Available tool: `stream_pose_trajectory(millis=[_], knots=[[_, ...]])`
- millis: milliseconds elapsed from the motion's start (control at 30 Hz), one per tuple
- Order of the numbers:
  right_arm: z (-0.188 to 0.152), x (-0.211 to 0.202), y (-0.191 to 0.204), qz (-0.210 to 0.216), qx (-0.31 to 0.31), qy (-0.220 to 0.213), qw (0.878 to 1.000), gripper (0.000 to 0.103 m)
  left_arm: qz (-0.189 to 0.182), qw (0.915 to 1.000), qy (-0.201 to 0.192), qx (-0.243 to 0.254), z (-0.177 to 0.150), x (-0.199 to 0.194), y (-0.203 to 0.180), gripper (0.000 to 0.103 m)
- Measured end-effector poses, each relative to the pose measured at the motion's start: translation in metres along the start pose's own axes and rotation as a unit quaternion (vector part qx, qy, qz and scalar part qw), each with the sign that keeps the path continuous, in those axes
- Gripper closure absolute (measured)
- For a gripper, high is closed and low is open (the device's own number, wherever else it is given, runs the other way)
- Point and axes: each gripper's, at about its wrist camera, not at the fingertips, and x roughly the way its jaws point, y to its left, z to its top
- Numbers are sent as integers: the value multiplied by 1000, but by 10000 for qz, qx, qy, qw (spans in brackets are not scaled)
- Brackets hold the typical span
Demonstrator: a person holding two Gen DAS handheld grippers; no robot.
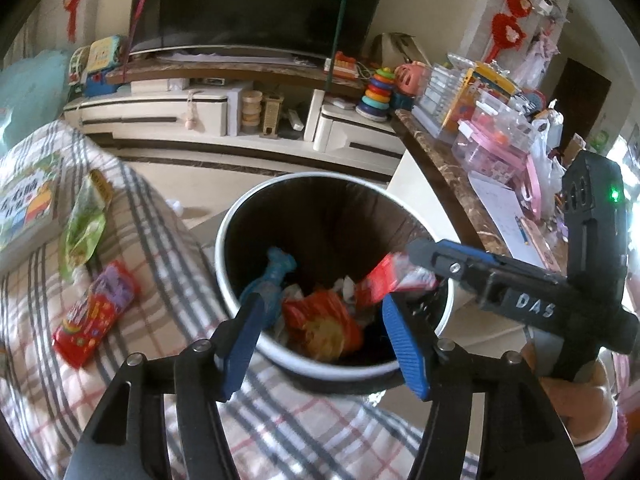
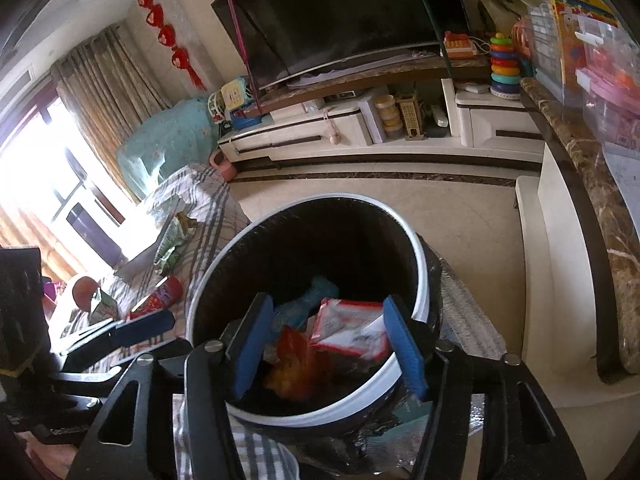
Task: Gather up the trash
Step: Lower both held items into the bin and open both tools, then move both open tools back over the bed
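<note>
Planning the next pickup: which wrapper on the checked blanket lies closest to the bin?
The red and purple snack packet, lying near the white-rimmed bin; the green crinkled bag sits farther back, beside the book.

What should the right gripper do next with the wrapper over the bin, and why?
Probably back the right gripper away. Its jaws stand open above the round white-rimmed trash bin, and the red and white wrapper lies between them over the trash, apparently released. Two snack packets remain on the plaid blanket.

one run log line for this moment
phase: drop in bin | right gripper: open over trash bin, red-white wrapper between its jaws | left gripper: open, nothing held | on blanket: green bag, red packet
</note>
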Motion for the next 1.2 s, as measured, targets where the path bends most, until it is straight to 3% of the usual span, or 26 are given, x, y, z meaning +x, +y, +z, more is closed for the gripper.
stream_pose_trajectory(millis=[33, 200, 300, 767, 1200], knots=[[-1, -1, 2, 30, 7, -20, 10000, 39, 9, 10000, 0, -29, -3, -2, 2, 40], [-10, -10, 15, 171, 43, -167, 9997, 9, 120, 9997, -22, -226, -26, -22, 16, 34], [-18, -16, 28, 241, 29, -234, 9994, 4, 228, 9991, -65, -346, -42, -38, 25, 32], [-50, -11, 98, 543, -379, -37, 9978, 3, 618, 9912, -289, -1131, -101, -112, 80, 29], [-70, 11, 153, 849, -666, 217, 9939, 3, 1042, 9761, -403, -1865, -132, -159, 141, 29]])
